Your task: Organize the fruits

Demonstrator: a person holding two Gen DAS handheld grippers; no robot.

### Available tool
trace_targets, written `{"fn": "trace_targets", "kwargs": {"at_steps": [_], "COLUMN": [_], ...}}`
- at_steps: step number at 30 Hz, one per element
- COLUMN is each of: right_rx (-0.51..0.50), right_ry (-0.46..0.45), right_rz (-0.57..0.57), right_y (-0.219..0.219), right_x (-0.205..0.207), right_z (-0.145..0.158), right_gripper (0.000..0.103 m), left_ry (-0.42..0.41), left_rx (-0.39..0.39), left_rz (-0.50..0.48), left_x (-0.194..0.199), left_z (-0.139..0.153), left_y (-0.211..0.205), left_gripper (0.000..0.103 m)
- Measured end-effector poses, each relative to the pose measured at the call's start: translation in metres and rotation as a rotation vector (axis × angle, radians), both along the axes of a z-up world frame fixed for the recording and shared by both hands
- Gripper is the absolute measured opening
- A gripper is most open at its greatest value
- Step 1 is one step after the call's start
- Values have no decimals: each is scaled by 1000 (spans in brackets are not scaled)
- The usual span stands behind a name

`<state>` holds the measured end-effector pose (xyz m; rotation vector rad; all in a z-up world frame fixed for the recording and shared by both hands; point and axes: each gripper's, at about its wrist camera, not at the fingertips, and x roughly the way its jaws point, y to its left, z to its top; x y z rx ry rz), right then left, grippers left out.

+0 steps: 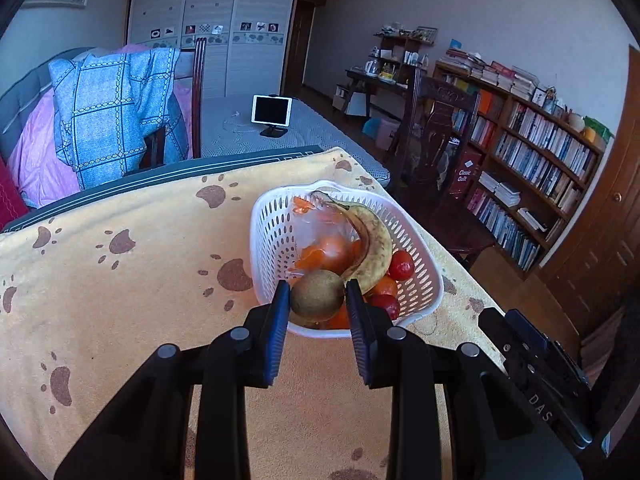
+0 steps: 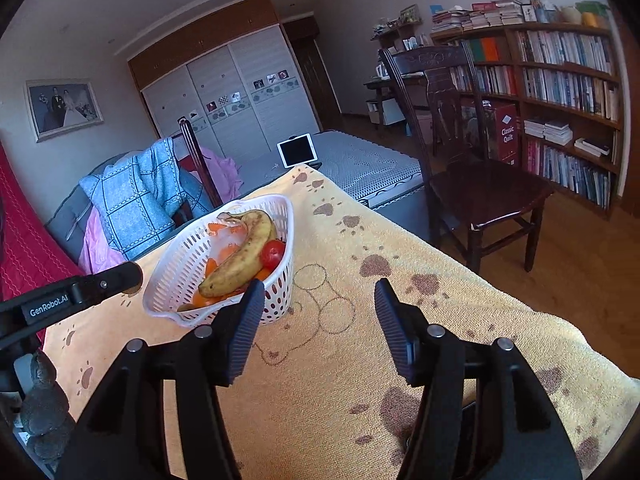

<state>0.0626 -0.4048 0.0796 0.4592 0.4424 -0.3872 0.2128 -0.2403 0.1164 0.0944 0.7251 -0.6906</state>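
My left gripper (image 1: 318, 300) is clamped on a brown kiwi (image 1: 317, 294), held over the near rim of the white basket (image 1: 272, 236). My right gripper (image 2: 320, 300) stands released with nothing between its pads, above the yellow paw-print towel (image 2: 400, 360) that covers the table, just right of the basket. Inside the basket lie a spotted banana (image 1: 374, 240), tomatoes (image 1: 401, 265) and oranges in a clear bag (image 1: 328, 236). Beyond the towel I see a bed with a tablet (image 1: 272, 110), a dark wooden chair (image 2: 472, 184), full bookshelves (image 2: 560, 92) and a white wardrobe (image 1: 212, 36).
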Motion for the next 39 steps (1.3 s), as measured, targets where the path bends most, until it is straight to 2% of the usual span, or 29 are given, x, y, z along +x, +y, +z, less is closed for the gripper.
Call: {"fn": "trace_targets", "kwargs": {"at_steps": [6, 13, 19, 21, 28, 31, 33, 36, 38, 39], "right_rx": [18, 34, 35, 36, 44, 49, 53, 49, 42, 39], "right_ry": [26, 39, 50, 54, 66, 75, 85, 98, 103, 104], "right_rz": [19, 29, 54, 63, 78, 90, 107, 129, 137, 139], "right_y": [-2, -3, 0, 1, 4, 5, 8, 12, 16, 17], "right_x": [6, 9, 12, 13, 12, 12, 13, 12, 11, 10], "right_z": [-8, -11, -13, -13, -15, -15, -16, -16, -16, -15], "right_gripper": [64, 64, 64, 64, 65, 65, 66, 66, 68, 74], "left_ry": [39, 87, 73, 62, 49, 18, -12, -74, -103, -119], "left_rx": [17, 6, -23, -36, -63, -33, 2, 69, 109, 122], "left_rz": [-10, 24, 31, 53, 116, 156, 187, 225, 240, 244], "left_x": [18, 33, 30, 28, 19, 9, 1, -10, -18, -21], "left_z": [-15, -29, -21, -17, -10, -10, -12, -15, -19, -20], "left_y": [-18, -16, -3, 4, 30, 38, 41, 43, 42, 42], "left_gripper": [29, 30, 40, 53, 53, 55, 67, 71, 79, 80]}}
